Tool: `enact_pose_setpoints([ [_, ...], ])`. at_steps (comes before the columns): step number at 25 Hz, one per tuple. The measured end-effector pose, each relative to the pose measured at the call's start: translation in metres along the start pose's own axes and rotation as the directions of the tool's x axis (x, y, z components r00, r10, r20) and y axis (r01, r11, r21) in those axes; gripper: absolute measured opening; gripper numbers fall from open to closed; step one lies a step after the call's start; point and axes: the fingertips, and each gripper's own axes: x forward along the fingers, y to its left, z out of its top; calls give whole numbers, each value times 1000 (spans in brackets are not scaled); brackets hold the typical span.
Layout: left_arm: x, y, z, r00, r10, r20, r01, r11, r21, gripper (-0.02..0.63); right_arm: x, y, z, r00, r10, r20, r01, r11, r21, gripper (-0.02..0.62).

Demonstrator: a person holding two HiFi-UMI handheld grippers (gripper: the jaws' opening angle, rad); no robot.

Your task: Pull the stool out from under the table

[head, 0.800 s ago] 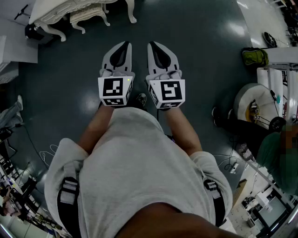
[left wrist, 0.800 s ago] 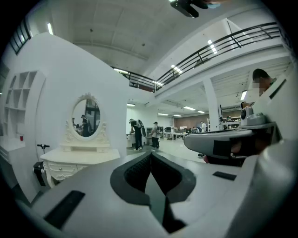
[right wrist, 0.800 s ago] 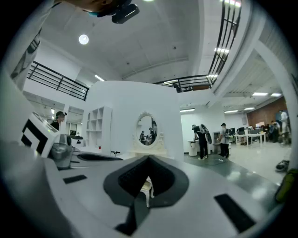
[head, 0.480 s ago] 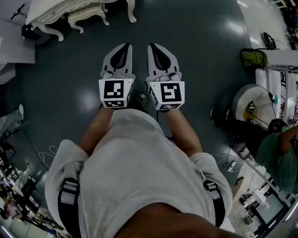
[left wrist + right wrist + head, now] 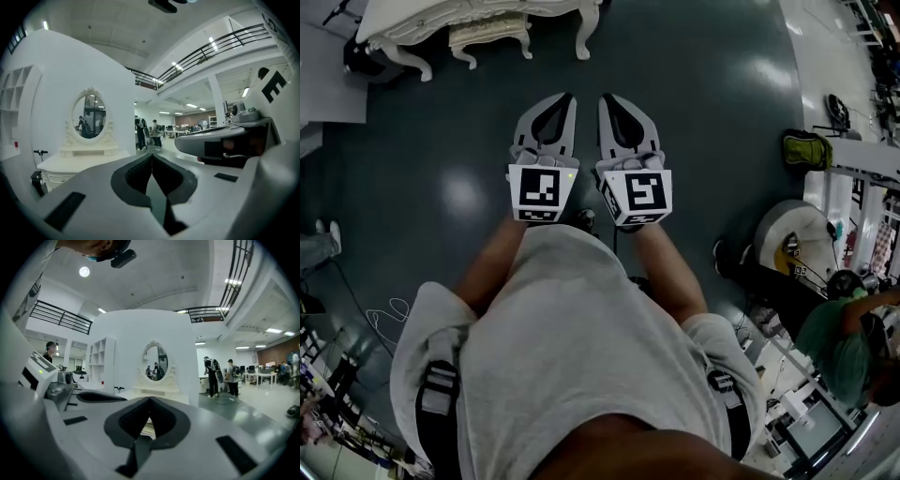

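Two grippers are held side by side above the dark floor [image 5: 703, 112]: the left gripper [image 5: 562, 99] and the right gripper [image 5: 608, 98]. The jaws of each are pressed together with nothing gripped. One stool [image 5: 490, 36] is seen tucked under the one white table [image 5: 441, 13], well apart from both. One oval mirror [image 5: 89, 116] on the table is shown only by the gripper views.

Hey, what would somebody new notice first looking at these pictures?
The left claw and right claw, grey-white with black-and-white marker cubes, sit side by side, shut and empty, above the dark floor mid-frame. At top left stands an ornate white dressing table with a cream carved stool tucked under it, an oval mirror on top.
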Motion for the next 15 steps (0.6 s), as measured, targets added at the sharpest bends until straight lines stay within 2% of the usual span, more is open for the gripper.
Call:
enact_pose_setpoints([
  [6, 21, 89, -16, 999, 49, -19, -49, 998, -25, 8, 94, 41, 2, 995, 97, -34, -98, 994, -50, 14],
  [15, 31, 171, -33, 990, 128, -52, -132, 989, -72, 8, 170, 83, 4, 978, 197, -67, -202, 977, -70, 14],
])
